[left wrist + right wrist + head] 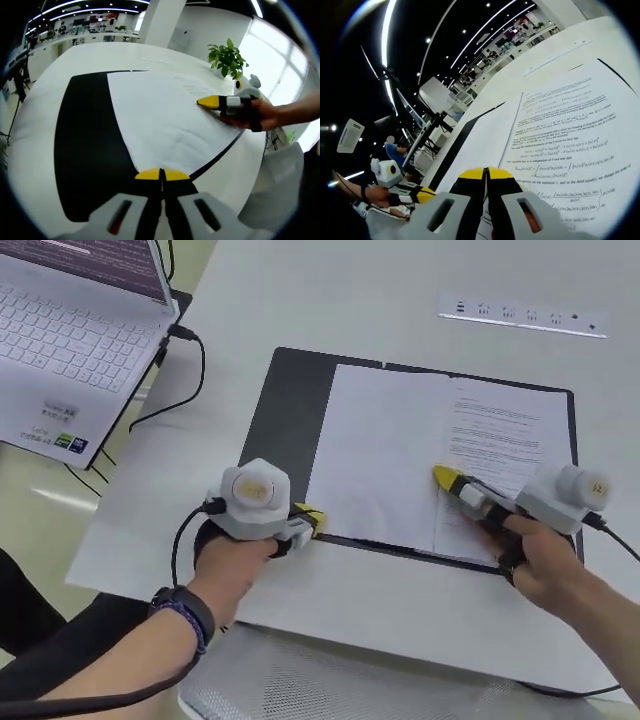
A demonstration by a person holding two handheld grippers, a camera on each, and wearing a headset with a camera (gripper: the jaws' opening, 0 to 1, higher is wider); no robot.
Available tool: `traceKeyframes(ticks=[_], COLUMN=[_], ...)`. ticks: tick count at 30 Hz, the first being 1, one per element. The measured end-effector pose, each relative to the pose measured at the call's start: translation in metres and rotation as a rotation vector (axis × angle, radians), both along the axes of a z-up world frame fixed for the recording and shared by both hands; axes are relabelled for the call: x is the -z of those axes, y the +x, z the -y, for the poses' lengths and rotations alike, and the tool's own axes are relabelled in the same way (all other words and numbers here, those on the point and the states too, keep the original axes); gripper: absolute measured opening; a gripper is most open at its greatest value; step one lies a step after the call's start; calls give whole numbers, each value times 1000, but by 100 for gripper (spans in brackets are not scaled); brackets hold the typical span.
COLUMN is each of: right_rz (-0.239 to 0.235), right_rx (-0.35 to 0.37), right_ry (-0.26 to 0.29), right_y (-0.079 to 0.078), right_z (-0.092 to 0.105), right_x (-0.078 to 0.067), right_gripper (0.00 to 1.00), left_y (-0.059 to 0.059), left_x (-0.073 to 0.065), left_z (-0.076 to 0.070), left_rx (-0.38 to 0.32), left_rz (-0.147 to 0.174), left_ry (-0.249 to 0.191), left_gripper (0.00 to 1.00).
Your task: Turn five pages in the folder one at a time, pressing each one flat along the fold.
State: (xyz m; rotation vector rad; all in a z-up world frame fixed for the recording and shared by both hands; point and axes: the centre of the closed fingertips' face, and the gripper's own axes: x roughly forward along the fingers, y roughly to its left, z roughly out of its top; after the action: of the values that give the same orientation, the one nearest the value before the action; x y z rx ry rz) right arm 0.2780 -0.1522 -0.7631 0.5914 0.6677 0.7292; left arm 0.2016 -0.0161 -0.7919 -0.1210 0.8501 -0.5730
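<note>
Closest in, the left gripper sits at the near edge of the folder. Its yellow-tipped fingers are pressed together with nothing between them, just beside the bottom corner of the blank sheet. It looks to be steadying the cover rather than gripping anything.

Across to the right gripper: its fingers are also pressed together and empty, and the tip is laid on the paper right by the fold. In its own view the tips rest where the blank sheet meets the printed page. I read that as the pressing stroke, smoothing along the crease.

The folder lies open and flat on the white worktop. There is black cover at the left, the blank sheet is turned over onto it, and the printed page faces up at the right.

As for the score, at least one page lies turned to the left and looks fairly flat. How many of the five that makes, I can't tell, because the stack's thickness doesn't read from here. Once this crease is finished, the next page at the right will want lifting.

Farther back, a laptop with its cable sits at the left, and a power strip at the far right, both well apart from the work.
</note>
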Motion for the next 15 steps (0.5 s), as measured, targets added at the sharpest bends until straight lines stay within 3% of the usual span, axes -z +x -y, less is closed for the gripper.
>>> traceKeyframes(ticks=[15], right_rz=[-13], right_rx=[-27], right_ry=[-10], right_y=[-38], right_z=[1], right_x=[3], right_gripper=[0], left_y=[-1], left_x=[0], left_z=[1], left_rx=[6], left_rz=[8], left_ry=[17], left_gripper=[0])
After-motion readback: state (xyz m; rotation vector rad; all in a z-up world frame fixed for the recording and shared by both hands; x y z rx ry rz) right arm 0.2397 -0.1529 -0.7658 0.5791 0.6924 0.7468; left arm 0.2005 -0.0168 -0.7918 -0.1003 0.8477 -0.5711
